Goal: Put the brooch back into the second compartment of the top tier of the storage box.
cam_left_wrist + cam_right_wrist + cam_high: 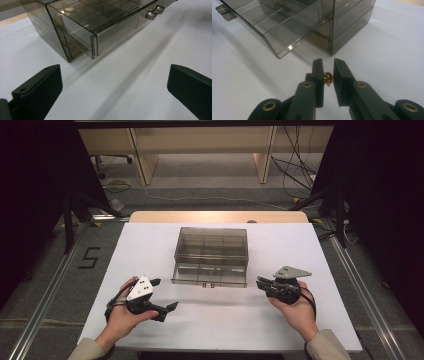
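Observation:
A smoky clear plastic box [211, 242] stands in the middle of the white table, its divided bottom drawer [210, 274] pulled out toward me. In the left gripper view the drawer [82, 25] shows two metal knobs [155, 12] on its front. My left gripper [165, 293] rests left of the drawer, jaws wide apart over bare table [113, 70]. My right gripper [259, 282] sits right of the drawer. In the right gripper view, the right gripper [328, 61] is shut on a small shiny gold piece [328, 77], just short of the box corner [332, 50].
The white tabletop [150, 250] ends in a wooden strip [220, 216] at the back. Dark stands and cables [300, 170] lie on the floor beyond. Metal rails [45, 290] run along both sides of the table.

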The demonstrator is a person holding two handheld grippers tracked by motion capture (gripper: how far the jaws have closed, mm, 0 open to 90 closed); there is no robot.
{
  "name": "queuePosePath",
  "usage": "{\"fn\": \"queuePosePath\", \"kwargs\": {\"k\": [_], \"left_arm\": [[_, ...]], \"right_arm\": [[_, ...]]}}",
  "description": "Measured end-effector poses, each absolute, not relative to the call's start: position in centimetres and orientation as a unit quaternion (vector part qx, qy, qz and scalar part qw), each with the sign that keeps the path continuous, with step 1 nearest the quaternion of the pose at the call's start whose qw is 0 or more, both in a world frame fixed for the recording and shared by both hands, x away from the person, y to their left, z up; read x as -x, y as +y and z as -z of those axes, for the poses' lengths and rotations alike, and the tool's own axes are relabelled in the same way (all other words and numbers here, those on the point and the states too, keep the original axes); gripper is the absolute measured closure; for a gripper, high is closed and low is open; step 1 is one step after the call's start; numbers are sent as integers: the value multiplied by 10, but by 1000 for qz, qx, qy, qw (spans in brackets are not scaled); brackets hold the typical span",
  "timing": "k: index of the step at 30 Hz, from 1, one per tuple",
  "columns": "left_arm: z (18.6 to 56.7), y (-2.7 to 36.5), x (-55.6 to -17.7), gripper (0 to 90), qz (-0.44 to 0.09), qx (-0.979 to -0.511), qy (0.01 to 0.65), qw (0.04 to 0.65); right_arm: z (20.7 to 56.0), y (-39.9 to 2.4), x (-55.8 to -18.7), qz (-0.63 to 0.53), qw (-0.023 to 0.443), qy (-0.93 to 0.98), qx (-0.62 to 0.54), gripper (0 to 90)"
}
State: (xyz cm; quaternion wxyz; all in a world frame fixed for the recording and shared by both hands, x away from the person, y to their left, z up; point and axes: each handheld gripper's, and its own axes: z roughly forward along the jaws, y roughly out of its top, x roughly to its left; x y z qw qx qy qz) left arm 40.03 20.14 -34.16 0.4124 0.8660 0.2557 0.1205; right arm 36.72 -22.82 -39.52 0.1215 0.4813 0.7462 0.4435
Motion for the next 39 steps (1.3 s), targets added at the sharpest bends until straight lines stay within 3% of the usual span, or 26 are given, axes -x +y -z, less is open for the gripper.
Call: {"fn": "queuePosePath", "kwargs": {"k": [39], "left_arm": [[341,200,-400,0,-122,-866,253,415]], "right_arm": [[386,-236,-366,-461,142,728,-487,801]]}}
